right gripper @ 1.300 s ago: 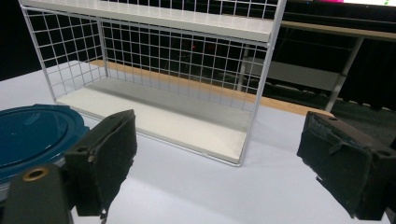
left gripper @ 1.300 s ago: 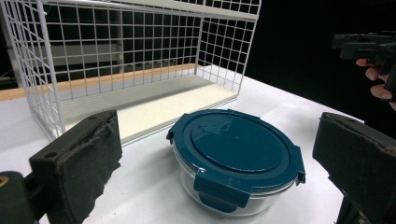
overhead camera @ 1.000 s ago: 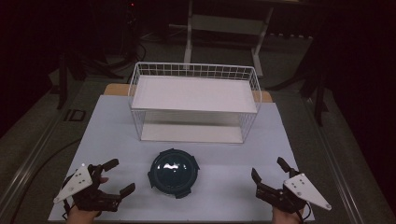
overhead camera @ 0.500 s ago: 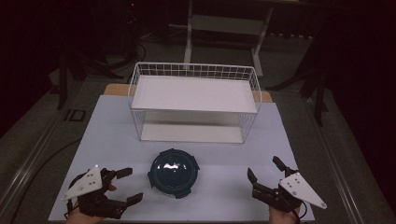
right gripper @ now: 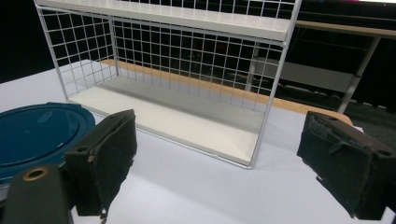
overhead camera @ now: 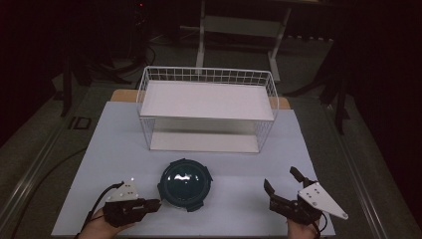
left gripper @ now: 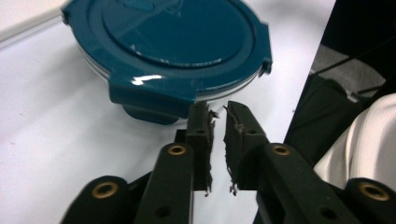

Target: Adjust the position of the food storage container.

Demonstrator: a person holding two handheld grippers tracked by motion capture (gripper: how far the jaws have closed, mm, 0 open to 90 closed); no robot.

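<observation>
My left tool (overhead camera: 149, 205) has just been closing, and now its jaws stand almost together with nothing between them, their tips just short of the rim of the teal container (overhead camera: 185, 184). That container sits lid-up on the white tabletop (overhead camera: 114, 144), between my two tools and in front of the wire rack (overhead camera: 206, 112). It is round, so it has no long axis to speak of; its latch tabs stick out around the rim, and one tab (left gripper: 154, 95) faces my left tool. In the left gripper view the far edge of the lid is cut off at the top, and whether my pads touch the rim I cannot tell. My right tool (overhead camera: 283, 191) rests well to the container's right, jaws wide apart and empty. In the right gripper view the container (right gripper: 39, 133) is partly hidden behind one jaw.
</observation>
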